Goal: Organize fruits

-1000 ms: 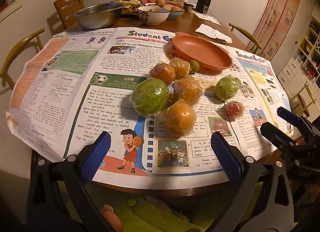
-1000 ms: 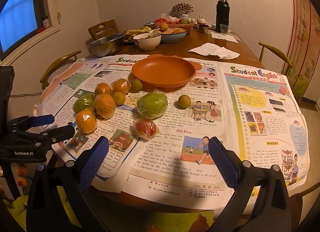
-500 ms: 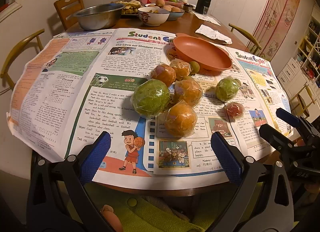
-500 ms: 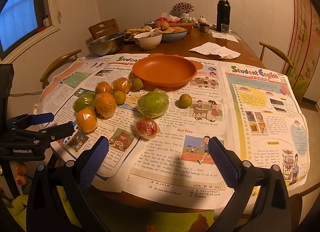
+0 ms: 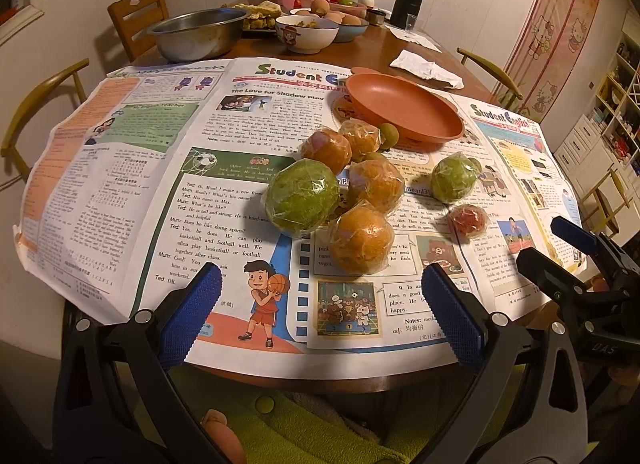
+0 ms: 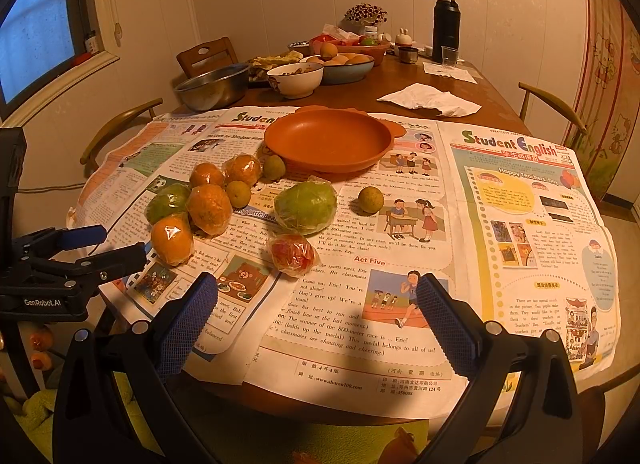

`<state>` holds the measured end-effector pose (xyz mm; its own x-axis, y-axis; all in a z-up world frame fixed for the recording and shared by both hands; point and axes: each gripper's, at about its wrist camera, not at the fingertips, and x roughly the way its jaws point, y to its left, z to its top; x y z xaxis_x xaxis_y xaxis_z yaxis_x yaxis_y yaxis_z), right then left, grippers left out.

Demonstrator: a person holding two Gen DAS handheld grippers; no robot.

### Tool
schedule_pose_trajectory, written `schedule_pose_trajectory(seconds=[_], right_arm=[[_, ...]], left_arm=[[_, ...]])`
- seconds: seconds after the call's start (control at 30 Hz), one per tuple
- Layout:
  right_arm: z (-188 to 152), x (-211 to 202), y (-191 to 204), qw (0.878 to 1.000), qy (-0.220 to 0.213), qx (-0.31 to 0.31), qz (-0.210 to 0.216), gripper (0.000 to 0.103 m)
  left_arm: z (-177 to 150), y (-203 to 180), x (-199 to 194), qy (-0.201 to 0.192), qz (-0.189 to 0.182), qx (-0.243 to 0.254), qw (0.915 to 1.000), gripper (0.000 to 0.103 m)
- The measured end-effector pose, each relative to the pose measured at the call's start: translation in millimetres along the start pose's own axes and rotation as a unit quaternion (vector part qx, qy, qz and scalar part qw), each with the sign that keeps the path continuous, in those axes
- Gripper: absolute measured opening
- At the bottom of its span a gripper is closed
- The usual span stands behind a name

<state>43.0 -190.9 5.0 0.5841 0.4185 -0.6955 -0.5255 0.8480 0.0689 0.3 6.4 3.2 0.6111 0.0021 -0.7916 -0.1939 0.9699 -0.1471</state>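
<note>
Table scene (image 5: 400, 48) unchanged, fruits (image 5: 360, 240) unmoved.

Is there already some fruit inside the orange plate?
No, the orange plate is bare inside, and the wrapped fruits, such as the red one, lie on the newspaper in front of it.

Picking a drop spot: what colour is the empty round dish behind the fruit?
Terracotta orange, plain; the shallow round dish shows best in the right wrist view.

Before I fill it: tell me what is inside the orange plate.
Nothing shows inside the orange plate; its bowl looks bare. All wrapped fruit, like the red one, lies outside on the newspaper. Its underside is hidden.
</note>
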Motion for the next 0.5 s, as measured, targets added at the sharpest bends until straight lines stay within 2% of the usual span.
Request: schedule_pose_trajectory(seconds=[0.5], right_arm=[[0.2, 0.6, 0.4, 1.000, 0.002, -0.002, -0.001, 0.099]], left_arm=[[1.5, 0.0, -1.7, -0.003, 0.000, 0.001, 1.0000, 0.095]])
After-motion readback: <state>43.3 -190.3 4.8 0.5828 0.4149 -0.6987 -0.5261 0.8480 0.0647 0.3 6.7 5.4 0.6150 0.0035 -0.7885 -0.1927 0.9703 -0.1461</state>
